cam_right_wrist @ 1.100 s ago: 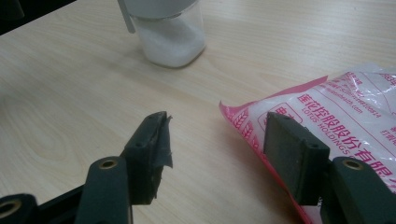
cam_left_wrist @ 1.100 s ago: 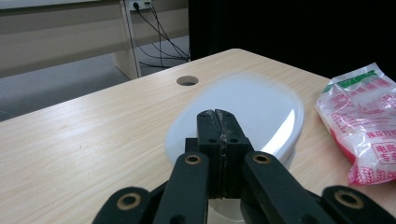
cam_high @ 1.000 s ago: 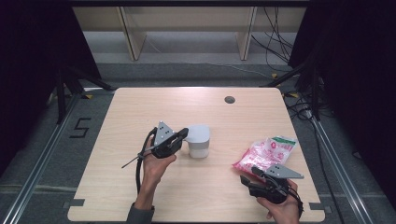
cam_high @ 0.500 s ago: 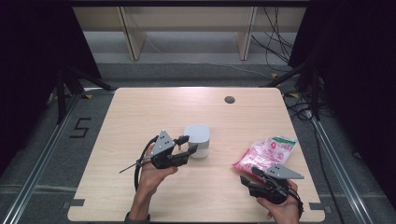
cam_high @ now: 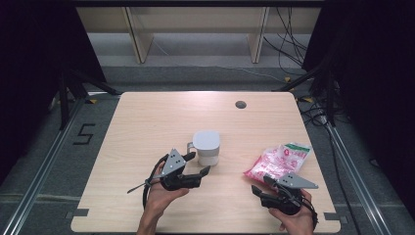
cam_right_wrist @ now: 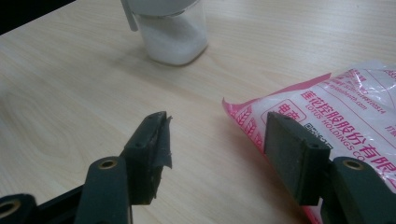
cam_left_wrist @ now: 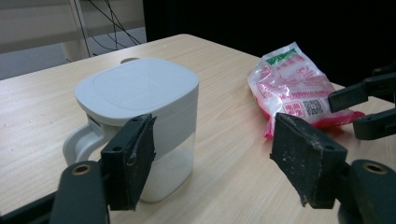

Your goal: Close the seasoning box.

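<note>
A white lidded jar (cam_high: 206, 147) with a side handle stands mid-table; its clear lower part holds white powder (cam_right_wrist: 175, 32). My left gripper (cam_high: 198, 163) hovers just in front of it and to its left. Its jaws have just been opening and stand wide, with nothing between them. In the left gripper view the jar (cam_left_wrist: 140, 93) sits beyond the left gripper (cam_left_wrist: 215, 154), clear of the pads. A pink and white bag (cam_high: 279, 160) lies at the right. My right gripper (cam_high: 260, 184) rests open just before the bag's near corner (cam_right_wrist: 345, 112), jaws empty (cam_right_wrist: 217, 144).
A dark round grommet (cam_high: 240, 104) is set in the table (cam_high: 147, 117) near the far edge. Cables and shelf legs lie on the floor beyond. The right gripper's jaws (cam_left_wrist: 369, 107) show at the right of the left gripper view, next to the bag (cam_left_wrist: 294, 88).
My left gripper has drawn back from the jar's handle toward the front edge and its jaws have opened. Jar, bag and right gripper have stayed put.
</note>
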A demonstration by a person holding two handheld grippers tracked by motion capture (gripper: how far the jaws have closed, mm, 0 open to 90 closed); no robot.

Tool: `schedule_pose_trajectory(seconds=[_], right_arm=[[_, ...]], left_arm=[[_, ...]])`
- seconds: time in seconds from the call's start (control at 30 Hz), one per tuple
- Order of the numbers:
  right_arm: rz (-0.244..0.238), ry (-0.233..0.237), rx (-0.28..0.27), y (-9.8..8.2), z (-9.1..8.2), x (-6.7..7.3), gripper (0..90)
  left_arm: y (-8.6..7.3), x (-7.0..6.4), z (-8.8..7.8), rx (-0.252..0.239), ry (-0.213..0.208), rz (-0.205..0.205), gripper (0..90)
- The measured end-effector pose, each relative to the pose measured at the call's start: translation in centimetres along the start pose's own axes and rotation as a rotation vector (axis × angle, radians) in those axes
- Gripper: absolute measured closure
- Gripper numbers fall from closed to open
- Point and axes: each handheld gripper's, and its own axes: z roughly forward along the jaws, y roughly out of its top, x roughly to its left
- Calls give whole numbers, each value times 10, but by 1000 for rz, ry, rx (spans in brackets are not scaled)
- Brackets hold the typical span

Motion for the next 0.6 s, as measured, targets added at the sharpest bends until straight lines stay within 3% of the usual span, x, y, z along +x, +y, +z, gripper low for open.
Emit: schedule_pose_trajectory(seconds=[0.23,0.6], right_arm=[[1,4,1,-1,0,1,408],[-15,-3,7,-1,-1,2,407]], left_arm=[[-9,-7,0,-11,5,15,251],[-25,-18,-3,14,6,2,242]])
